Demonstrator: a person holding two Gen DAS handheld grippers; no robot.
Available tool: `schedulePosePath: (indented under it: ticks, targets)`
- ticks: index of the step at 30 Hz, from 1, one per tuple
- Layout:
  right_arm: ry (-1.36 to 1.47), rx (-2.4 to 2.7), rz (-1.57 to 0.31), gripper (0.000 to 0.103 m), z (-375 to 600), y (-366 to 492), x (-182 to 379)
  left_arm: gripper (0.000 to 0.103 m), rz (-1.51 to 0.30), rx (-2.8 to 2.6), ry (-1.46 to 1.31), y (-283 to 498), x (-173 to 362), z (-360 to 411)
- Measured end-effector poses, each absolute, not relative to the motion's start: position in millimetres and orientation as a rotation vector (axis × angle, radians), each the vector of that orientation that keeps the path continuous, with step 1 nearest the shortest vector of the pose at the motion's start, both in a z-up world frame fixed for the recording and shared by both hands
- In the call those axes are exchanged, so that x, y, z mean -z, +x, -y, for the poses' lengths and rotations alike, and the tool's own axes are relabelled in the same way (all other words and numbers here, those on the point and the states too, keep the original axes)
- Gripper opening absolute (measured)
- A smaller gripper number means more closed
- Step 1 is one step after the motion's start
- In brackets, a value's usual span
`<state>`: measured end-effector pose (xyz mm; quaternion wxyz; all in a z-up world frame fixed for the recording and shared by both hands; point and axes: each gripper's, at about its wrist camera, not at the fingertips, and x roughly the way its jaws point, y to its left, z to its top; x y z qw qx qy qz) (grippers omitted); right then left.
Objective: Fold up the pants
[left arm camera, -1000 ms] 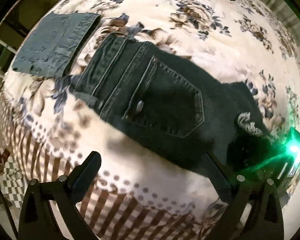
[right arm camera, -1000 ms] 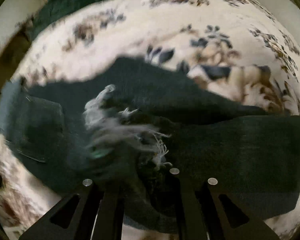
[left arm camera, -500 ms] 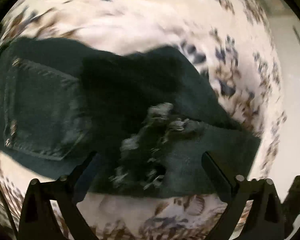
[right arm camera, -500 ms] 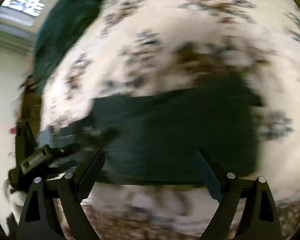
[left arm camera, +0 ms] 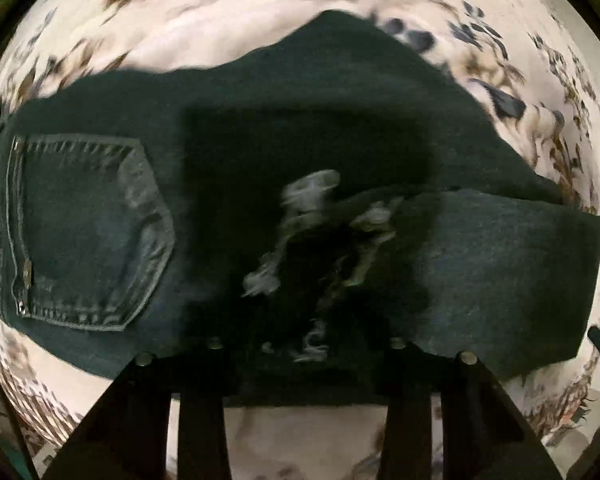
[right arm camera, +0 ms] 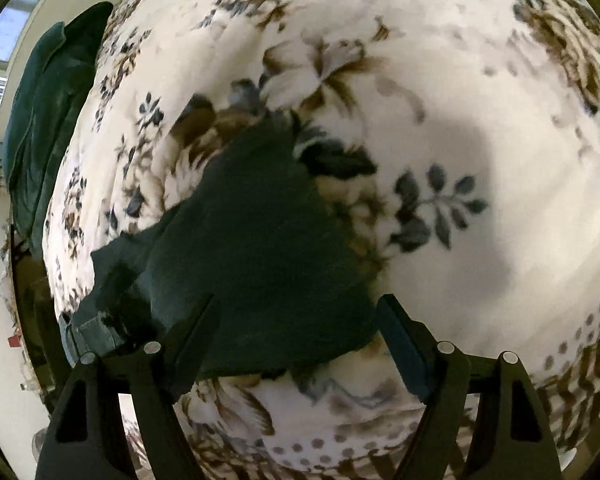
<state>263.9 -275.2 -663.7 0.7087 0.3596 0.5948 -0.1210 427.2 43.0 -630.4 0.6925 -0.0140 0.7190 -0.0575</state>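
Two views, one pair of dark denim pants (left arm camera: 300, 152) on a cream floral blanket (left arm camera: 240, 20).

Left wrist view: long axis runs left-right across the frame. Waistband end points to the left edge, with the back pocket (left arm camera: 92, 232) and its pale stitching at centre left. A folded-over leg panel (left arm camera: 500, 272) lies on top at right and ends in a straight edge near the right edge of the frame. Frayed whitish threads (left arm camera: 304, 220) from a ripped patch sit at frame centre, blurred. The fabric under them is in deep shadow, so detail there is unreadable.

Left gripper (left arm camera: 304, 360): finger tips sit over the near edge of the denim at bottom centre, set fairly close together. Dark cloth lies between them, but whether they pinch it cannot be told; all black on black.

Right wrist view: pants (right arm camera: 252, 240) fill the lower-left centre and run diagonally from a narrow point at upper centre down to the bottom left. A lighter hem or band (right arm camera: 92, 332) shows at the lower left end. The surface is flat, with one crease on the left side.

Right gripper (right arm camera: 296, 332): jaws spread wide, nothing between them, straddling the near edge of the denim. A dark green cushion (right arm camera: 48, 112) lies at the upper left, past the blanket edge.
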Motion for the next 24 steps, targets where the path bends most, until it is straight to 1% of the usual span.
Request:
schedulePosePath:
  ticks: [3, 5, 7, 8, 11, 12, 13, 15, 17, 18, 19, 20, 21, 22, 24]
  targets:
    - [0.782, 0.218, -1.308, 0.082, 274.8, 284.7, 651.8, 0.038, -1.62, 0.13, -0.087, 430.1, 614.6, -52.5]
    - [0.774, 0.137, -1.306, 0.082, 264.4, 309.5, 645.9, 0.039, -1.585, 0.131, -0.148, 434.0, 595.7, -65.2]
    - [0.746, 0.005, -1.326, 0.082, 242.6, 345.4, 644.0, 0.045, -1.541, 0.092, -0.182, 438.8, 579.8, -83.9]
    - [0.734, -0.06, -1.337, 0.082, 231.4, 360.3, 645.2, 0.05, -1.526, 0.075, -0.204, 440.2, 575.5, -92.5]
    - [0.639, -0.228, -1.386, 0.082, 186.4, 412.4, 658.9, 0.057, -1.473, -0.031, -0.304, 431.9, 569.8, -135.2]
    - [0.598, -0.276, -1.418, 0.078, 170.2, 428.4, 668.3, 0.057, -1.462, -0.067, -0.334, 431.0, 570.5, -148.5]
    - [0.552, -0.306, -1.451, 0.072, 154.9, 441.3, 677.5, 0.058, -1.455, -0.11, -0.363, 427.7, 573.4, -163.3]
    - [0.449, -0.346, -1.526, 0.071, 126.0, 464.0, 700.1, 0.058, -1.461, -0.171, -0.43, 416.1, 582.6, -185.3]
    - [0.335, -0.353, -1.559, 0.07, 105.6, 477.4, 716.7, 0.058, -1.455, -0.222, -0.515, 405.8, 591.5, -209.6]
    - [0.307, -0.358, -1.556, 0.056, 101.3, 480.2, 719.9, 0.058, -1.442, -0.228, -0.556, 404.8, 593.1, -216.7]
    - [0.297, -0.357, -1.55, 0.03, 99.8, 482.5, 722.1, 0.058, -1.423, -0.21, -0.621, 400.8, 595.2, -225.5]
    - [0.291, -0.331, -1.533, 0.025, 102.1, 484.7, 722.8, 0.058, -1.415, -0.203, -0.65, 397.8, 596.5, -230.0]
    - [0.297, -0.299, -1.527, 0.011, 106.4, 485.3, 724.2, 0.058, -1.405, -0.196, -0.677, 395.3, 596.8, -232.5]
    - [0.342, -0.264, -1.531, 0.008, 113.9, 486.1, 728.8, 0.058, -1.398, -0.189, -0.691, 393.5, 595.0, -234.1]
    - [0.424, -0.231, -1.556, 0.008, 121.6, 486.7, 737.8, 0.058, -1.388, -0.187, -0.71, 390.1, 588.8, -237.7]
